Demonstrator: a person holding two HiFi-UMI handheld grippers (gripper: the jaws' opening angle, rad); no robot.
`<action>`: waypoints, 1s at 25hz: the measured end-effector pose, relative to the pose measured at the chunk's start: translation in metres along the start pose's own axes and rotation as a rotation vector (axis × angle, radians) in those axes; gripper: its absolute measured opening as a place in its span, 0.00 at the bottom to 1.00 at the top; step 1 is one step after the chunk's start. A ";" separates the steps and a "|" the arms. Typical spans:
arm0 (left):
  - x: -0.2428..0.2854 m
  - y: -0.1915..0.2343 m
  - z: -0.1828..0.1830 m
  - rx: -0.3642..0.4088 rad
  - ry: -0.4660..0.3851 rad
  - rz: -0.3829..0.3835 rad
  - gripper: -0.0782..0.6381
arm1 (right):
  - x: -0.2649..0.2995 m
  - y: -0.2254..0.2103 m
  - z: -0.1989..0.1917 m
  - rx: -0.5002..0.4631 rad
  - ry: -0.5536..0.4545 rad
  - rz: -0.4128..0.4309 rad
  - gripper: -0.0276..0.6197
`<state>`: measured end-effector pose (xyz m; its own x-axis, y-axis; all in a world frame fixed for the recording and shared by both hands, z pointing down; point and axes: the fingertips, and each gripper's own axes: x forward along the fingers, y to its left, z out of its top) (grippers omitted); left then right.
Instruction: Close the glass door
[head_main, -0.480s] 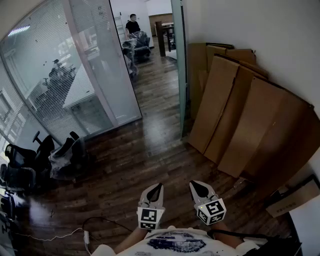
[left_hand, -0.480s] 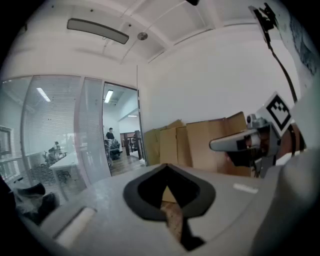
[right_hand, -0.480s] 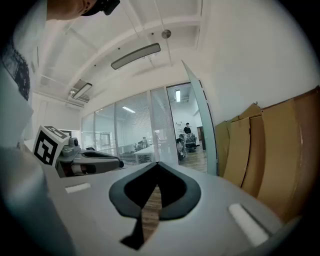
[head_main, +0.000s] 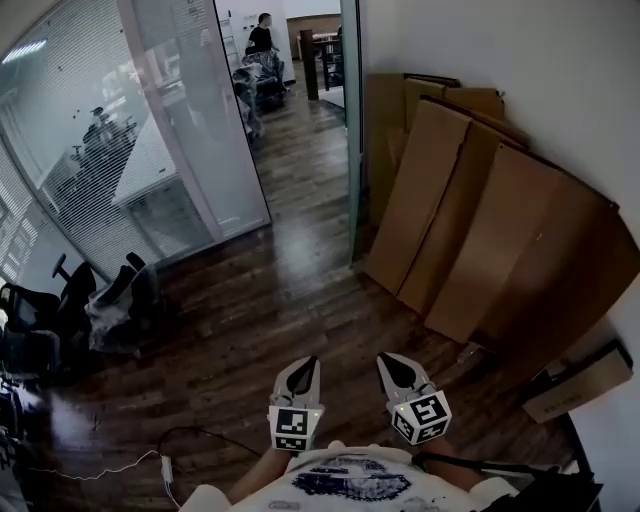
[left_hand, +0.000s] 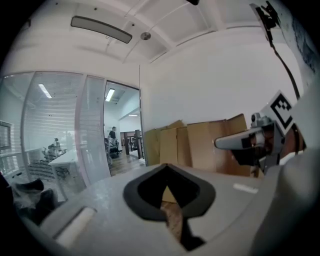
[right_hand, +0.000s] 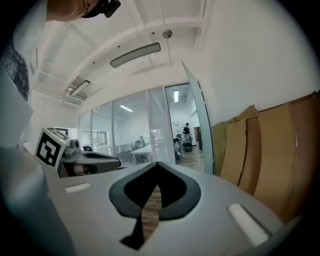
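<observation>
Since half a second ago your whole view has slid a little. On the left, the glass partition (head_main: 120, 150) with its blinds and the office chairs (head_main: 60, 310) below it sit slightly further left and higher in the head view. That reads as a small step or head turn toward the doorway, not as any work on the door. Your left gripper (head_main: 303, 372) hangs low in front of you with its jaws together and nothing between them, and it has barely shifted. The doorway (head_main: 300, 130) is open, with a person visible far down the room beyond it. The glass door (head_main: 352, 150) stands swung open and edge-on beside it, its free edge well apart from both grippers. Your right gripper (head_main: 395, 368) is likewise closed on nothing, level with the left. At the right, the cardboard sheets (head_main: 480, 230) leaning on the wall look a touch nearer. By my judgement the task is not yet started: you have only closed some ground, and the door is untouched and out of reach.
</observation>
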<state>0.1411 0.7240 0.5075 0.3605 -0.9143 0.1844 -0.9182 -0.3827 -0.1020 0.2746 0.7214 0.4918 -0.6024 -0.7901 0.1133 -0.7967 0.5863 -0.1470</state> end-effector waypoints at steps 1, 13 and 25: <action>-0.001 0.002 -0.001 -0.001 0.002 0.004 0.11 | 0.000 0.001 0.000 -0.001 -0.001 -0.001 0.05; -0.020 0.041 -0.013 -0.018 0.021 0.056 0.11 | 0.012 0.020 -0.005 0.026 -0.024 -0.023 0.05; -0.026 0.058 -0.018 -0.043 0.011 0.070 0.11 | 0.027 0.026 -0.003 0.003 -0.014 -0.039 0.05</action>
<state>0.0749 0.7282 0.5141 0.2935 -0.9371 0.1888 -0.9474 -0.3115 -0.0731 0.2374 0.7165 0.4939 -0.5702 -0.8147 0.1052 -0.8193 0.5546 -0.1456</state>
